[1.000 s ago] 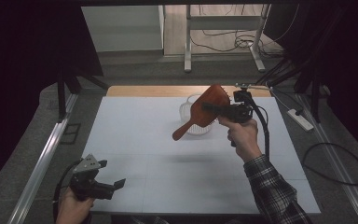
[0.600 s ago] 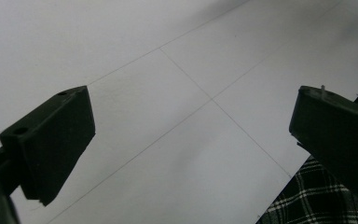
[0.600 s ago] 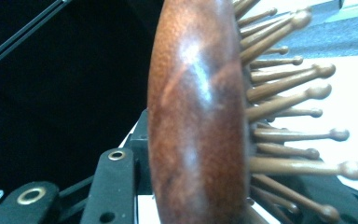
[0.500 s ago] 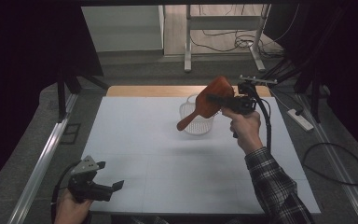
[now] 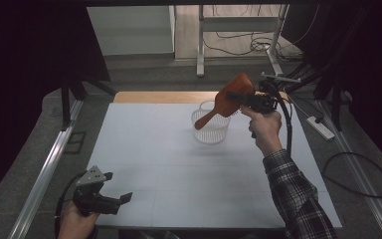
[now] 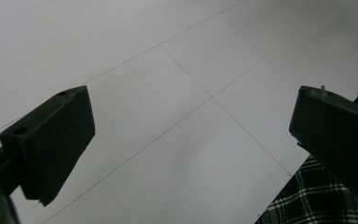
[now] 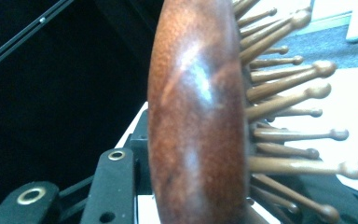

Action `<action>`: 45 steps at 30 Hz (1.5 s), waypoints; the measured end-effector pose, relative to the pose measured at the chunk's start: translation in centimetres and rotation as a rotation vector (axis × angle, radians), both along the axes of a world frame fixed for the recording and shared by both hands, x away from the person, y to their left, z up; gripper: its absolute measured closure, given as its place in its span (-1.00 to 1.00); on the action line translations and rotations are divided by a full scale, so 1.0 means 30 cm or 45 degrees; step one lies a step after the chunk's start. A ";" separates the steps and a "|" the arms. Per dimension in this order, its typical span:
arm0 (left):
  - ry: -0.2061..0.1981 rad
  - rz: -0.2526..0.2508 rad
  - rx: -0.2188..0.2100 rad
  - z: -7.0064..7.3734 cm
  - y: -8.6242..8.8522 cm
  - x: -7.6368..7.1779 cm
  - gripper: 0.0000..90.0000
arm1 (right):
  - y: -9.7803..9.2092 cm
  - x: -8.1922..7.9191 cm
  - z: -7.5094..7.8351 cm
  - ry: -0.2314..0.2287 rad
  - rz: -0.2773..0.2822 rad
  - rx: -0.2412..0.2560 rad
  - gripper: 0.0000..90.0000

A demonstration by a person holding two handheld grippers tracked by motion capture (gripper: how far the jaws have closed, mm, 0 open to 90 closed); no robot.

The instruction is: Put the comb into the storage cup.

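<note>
Hairbrush in right gripper slants, handle seemingly down-left over basket.

The hairbrush hides the right tool's far jaw; its handle is cut off below.

No text, label, brand, number or sign can be read in any of the views. The wooden hairbrush, the white basket and the pale surface carry no legible markings.
</note>
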State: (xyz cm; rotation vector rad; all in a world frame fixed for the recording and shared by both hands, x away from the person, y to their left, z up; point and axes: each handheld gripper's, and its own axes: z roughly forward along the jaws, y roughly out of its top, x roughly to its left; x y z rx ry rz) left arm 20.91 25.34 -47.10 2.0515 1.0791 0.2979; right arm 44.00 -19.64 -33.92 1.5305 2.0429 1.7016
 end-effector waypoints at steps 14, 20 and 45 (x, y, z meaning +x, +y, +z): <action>0.005 0.000 0.001 -0.001 0.000 0.001 -0.98 | -0.002 0.054 0.007 -0.008 -0.065 -0.037 0.23; 0.007 0.000 0.005 -0.001 0.000 0.002 -0.98 | 0.003 0.076 -0.015 0.003 -0.079 -0.067 0.23; -0.011 0.032 0.074 0.002 -0.005 -0.003 -1.00 | 0.042 0.119 -0.146 0.072 -0.074 -0.124 0.22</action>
